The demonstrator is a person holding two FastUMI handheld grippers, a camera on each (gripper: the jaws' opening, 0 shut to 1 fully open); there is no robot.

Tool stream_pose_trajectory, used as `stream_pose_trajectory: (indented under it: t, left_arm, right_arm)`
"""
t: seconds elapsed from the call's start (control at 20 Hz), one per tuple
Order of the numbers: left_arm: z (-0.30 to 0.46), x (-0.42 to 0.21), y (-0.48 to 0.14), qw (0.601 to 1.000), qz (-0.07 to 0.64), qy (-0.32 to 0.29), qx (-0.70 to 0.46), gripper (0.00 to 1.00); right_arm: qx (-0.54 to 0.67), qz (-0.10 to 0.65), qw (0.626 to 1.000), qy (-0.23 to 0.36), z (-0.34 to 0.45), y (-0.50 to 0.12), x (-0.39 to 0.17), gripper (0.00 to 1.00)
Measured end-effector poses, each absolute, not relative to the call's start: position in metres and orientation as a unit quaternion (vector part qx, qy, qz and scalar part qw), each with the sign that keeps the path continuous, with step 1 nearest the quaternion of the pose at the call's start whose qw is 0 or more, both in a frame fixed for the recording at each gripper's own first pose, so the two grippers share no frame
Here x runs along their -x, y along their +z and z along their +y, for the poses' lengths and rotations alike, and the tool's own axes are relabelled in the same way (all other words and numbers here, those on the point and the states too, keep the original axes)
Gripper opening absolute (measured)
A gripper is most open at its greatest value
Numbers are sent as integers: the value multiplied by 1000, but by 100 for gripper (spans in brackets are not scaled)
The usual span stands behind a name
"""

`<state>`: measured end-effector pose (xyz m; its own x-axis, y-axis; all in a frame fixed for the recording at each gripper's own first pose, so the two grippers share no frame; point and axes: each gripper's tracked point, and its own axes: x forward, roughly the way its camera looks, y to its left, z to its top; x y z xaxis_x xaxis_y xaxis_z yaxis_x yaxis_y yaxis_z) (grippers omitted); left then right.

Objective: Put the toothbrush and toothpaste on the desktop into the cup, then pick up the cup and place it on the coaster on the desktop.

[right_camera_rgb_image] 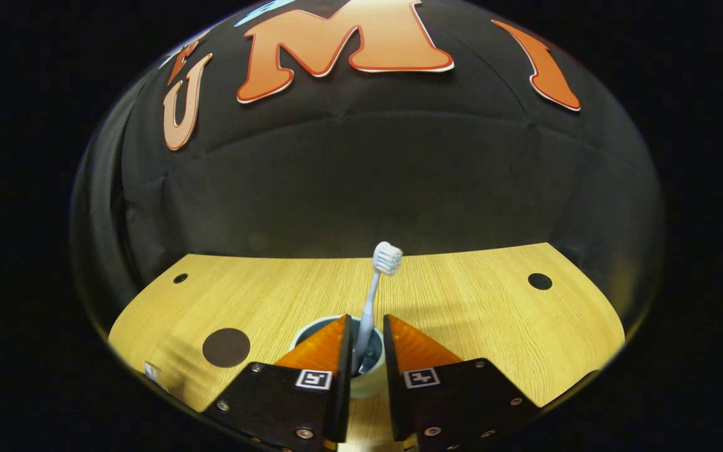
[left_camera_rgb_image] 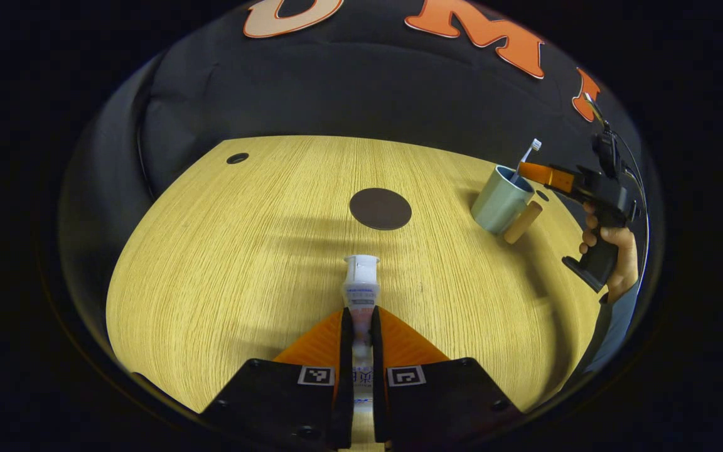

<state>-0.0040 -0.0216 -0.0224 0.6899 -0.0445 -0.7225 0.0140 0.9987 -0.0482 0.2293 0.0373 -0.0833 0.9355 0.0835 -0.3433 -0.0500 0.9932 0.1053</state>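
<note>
White toothpaste (left_camera_rgb_image: pixel 361 290) tube lies cap-forward on the wood counter (left_camera_rgb_image: pixel 223 263); white toothbrush (right_camera_rgb_image: pixel 374 295) stands bristles-up in the grey-green cup (left_camera_rgb_image: pixel 501 199), dark round coaster (left_camera_rgb_image: pixel 380 209) nearby.

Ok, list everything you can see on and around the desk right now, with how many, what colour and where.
Desktop: one, light wood grain, under everything.
Coaster: one, dark brown, round, flat near the desk's middle, nothing on it.
Cup: one, grey-green with a tan handle, on the desk to the right of the coaster in the left gripper view.
Toothbrush: one, white, standing in the cup, bristle head up.
Toothpaste: one tube, white, cap pointing away, between the left claw's fingers.
Desk holes: three small dark ones near the far edge.
Left claw: shut on the toothpaste.
Right claw: over the cup, fingers either side of the toothbrush with gaps.
Hand: one, holding the right claw's grip.
</note>
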Motion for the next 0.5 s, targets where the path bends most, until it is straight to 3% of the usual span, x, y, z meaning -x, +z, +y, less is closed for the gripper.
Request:
stream_pose_trajectory:
  t: [0.35,0.4,0.5]
  left_arm:
    - [-46,-38,9,950,309,-32,11,17]
    - [-56,-48,19,956,289,-39,8,17]
    - [-82,-64,40,967,247,-58,1,17]
  right_arm:
    - [-68,155,985,44,19,-66,-196,76]
    - [-69,151,985,46,14,-65,-189,87]
    - [-68,142,986,47,2,-60,-174,94]
